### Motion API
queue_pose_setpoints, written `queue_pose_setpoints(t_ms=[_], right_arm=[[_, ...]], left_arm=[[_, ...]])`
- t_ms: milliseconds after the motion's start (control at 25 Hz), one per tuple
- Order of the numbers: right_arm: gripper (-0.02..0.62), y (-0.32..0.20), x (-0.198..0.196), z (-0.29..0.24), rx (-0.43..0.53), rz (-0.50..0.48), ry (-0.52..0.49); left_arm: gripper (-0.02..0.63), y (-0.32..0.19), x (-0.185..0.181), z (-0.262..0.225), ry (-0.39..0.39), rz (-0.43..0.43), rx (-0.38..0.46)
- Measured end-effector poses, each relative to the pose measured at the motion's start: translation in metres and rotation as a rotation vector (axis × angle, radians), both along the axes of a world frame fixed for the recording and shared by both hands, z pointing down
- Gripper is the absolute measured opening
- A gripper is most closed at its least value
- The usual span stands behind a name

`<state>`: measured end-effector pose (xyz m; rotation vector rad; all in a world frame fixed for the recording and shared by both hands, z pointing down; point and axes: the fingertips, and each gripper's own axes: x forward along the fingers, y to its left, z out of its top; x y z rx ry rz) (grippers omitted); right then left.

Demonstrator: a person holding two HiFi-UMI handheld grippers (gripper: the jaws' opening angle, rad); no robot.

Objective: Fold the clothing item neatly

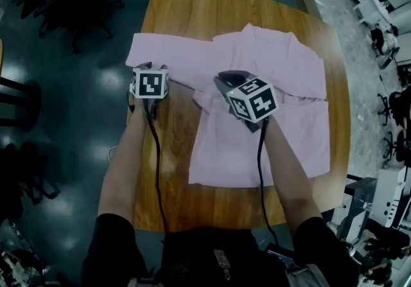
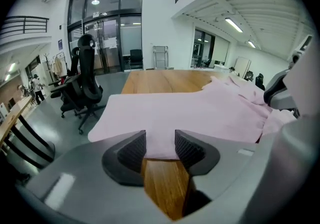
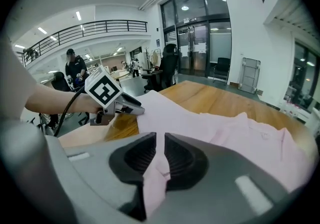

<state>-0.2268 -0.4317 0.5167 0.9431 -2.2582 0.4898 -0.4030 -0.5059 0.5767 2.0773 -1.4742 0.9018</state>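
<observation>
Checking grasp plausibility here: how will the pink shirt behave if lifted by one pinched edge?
Probably floppy: the pink shirt lies flat with soft creases, and the fold pinched in the right gripper hangs limp. Likely light, since it looks thin. Dragged, it may bunch rather than slide on the wooden table.

The head view looked steeply down from above the person onto the wooden surface [image 1: 192,9]. The left gripper view sat low and close behind its own fingers [image 2: 132,150], facing along the surface toward glass doors [image 2: 107,42]. The right gripper view, equally low behind its fingers [image 3: 140,155], faced across toward the left gripper [image 3: 137,110]. All three shared the pink shirt [image 1: 257,61].
</observation>
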Motion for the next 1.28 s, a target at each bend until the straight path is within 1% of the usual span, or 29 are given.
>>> queue_pose_setpoints(t_ms=[120, 160, 200, 240, 320, 440, 600, 760, 880, 1000, 1160, 1280], right_arm=[[0.054, 0.001, 0.008, -0.004, 0.010, 0.016, 0.008], [0.054, 0.002, 0.011, -0.005, 0.013, 0.022, 0.011], [0.054, 0.003, 0.014, -0.006, 0.014, 0.029, 0.012], [0.054, 0.004, 0.016, -0.007, 0.014, 0.034, 0.013], [0.054, 0.009, 0.020, -0.009, 0.014, 0.041, 0.013], [0.054, 0.017, 0.025, -0.012, 0.016, 0.049, 0.010], [0.054, 0.031, 0.034, -0.019, 0.029, 0.068, 0.004], [0.054, 0.046, 0.061, -0.032, 0.053, 0.082, -0.013], [0.054, 0.053, 0.084, -0.042, 0.065, 0.087, -0.024], [0.054, 0.056, 0.100, -0.051, 0.077, 0.078, -0.040], [0.054, 0.060, 0.126, -0.056, 0.078, 0.065, -0.055], [0.054, 0.065, 0.151, -0.054, 0.066, 0.065, -0.054]], left_arm=[[0.186, -0.001, 0.001, 0.004, -0.001, 0.010, -0.009], [0.159, -0.003, 0.002, 0.003, 0.000, 0.020, -0.002], [0.088, -0.003, 0.003, 0.003, 0.003, 0.030, -0.002], [0.037, -0.001, 0.006, 0.003, 0.008, 0.038, -0.008], [0.035, 0.003, 0.007, -0.002, 0.019, 0.031, -0.003], [0.035, 0.007, 0.012, -0.023, 0.064, 0.003, 0.037], [0.035, 0.007, 0.023, -0.078, 0.104, -0.010, 0.169], [0.035, 0.011, 0.050, -0.130, 0.131, -0.037, 0.286], [0.035, 0.015, 0.071, -0.165, 0.128, -0.054, 0.361], [0.034, 0.018, 0.091, -0.192, 0.123, -0.054, 0.412], [0.034, 0.020, 0.130, -0.212, 0.087, -0.026, 0.447], [0.034, 0.024, 0.166, -0.217, 0.064, 0.014, 0.452]])
